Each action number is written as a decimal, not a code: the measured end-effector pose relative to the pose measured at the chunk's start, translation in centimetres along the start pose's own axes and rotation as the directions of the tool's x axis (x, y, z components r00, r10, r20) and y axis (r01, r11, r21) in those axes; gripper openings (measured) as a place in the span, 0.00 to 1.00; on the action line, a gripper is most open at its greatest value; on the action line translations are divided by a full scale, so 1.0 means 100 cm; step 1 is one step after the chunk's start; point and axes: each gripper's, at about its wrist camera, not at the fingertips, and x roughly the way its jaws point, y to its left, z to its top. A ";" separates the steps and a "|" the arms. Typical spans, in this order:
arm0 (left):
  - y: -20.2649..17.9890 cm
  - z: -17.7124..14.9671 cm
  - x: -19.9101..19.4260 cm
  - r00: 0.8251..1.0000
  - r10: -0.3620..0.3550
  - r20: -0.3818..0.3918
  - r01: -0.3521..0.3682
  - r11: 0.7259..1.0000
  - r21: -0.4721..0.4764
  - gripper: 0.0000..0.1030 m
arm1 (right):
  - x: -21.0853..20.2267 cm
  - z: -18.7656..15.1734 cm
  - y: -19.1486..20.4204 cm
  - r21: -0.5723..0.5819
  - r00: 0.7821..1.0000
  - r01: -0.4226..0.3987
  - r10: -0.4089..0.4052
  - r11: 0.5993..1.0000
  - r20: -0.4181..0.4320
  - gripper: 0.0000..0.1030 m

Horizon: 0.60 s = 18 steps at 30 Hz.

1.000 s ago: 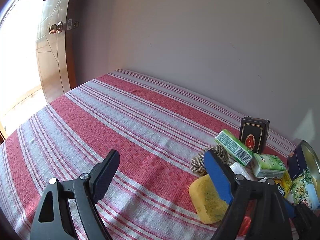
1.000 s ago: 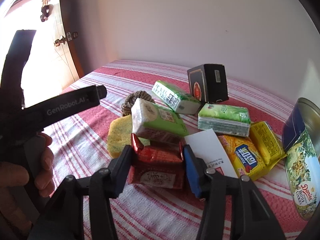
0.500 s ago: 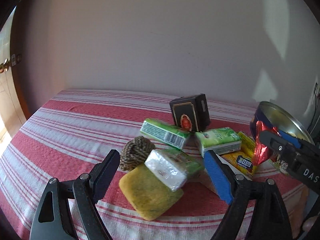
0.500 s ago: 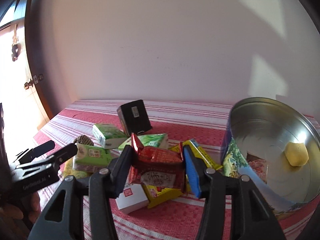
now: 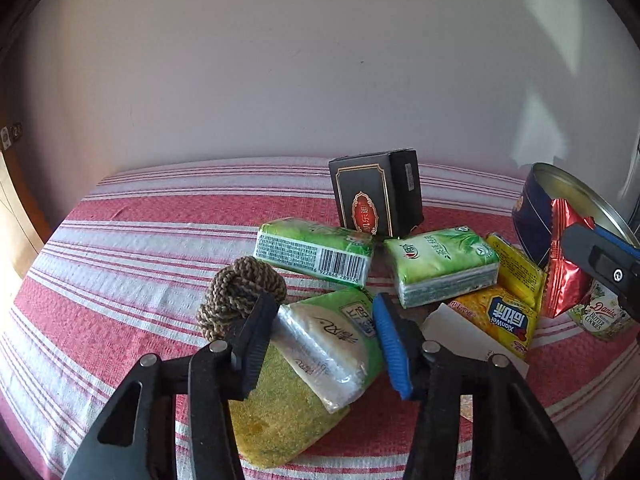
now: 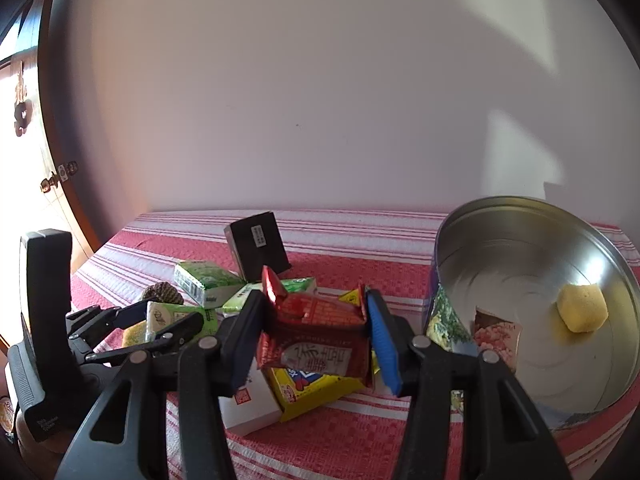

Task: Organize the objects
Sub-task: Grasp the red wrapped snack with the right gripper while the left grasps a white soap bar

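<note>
While closing left gripper [image 5: 324,344] fingers around clear-wrapped green-and-white tissue pack [image 5: 332,348] lying atop yellow sponge [image 5: 280,416] on striped bench [image 5: 132,280], holding crinkly red foil snack packet [image 6: 316,344] pinched in right gripper [image 6: 316,344] beside open round metal tin [image 6: 532,280].

Around the cookie tin [image 6: 532,280]: three green tissue packs [image 5: 316,254] [image 5: 442,264] [image 5: 332,340], one black box [image 5: 376,196], one rope knot [image 5: 240,292], one yellow sponge [image 5: 280,412], one white box [image 6: 248,404], two yellow packets [image 5: 502,320] [image 5: 516,268], one red packet [image 6: 320,344]. Inside the tin: one yellow piece [image 6: 582,312] and one small packet [image 6: 498,330].
</note>
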 end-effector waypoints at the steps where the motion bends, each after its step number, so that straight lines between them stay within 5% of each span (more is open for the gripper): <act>1: 0.000 0.000 -0.001 1.000 0.005 0.006 -0.005 1.000 -0.001 0.47 | 0.000 0.000 0.000 0.003 1.000 -0.003 0.003 1.000 0.002 0.50; 10: -0.006 -0.007 -0.032 0.985 0.060 0.162 -0.063 0.998 0.014 0.28 | -0.002 0.000 0.002 0.002 0.999 0.017 -0.017 1.000 0.033 0.50; 18: -0.015 -0.004 -0.032 0.976 0.081 0.202 -0.084 0.996 0.003 0.26 | -0.007 0.001 -0.001 0.025 0.998 0.015 -0.017 1.000 0.060 0.50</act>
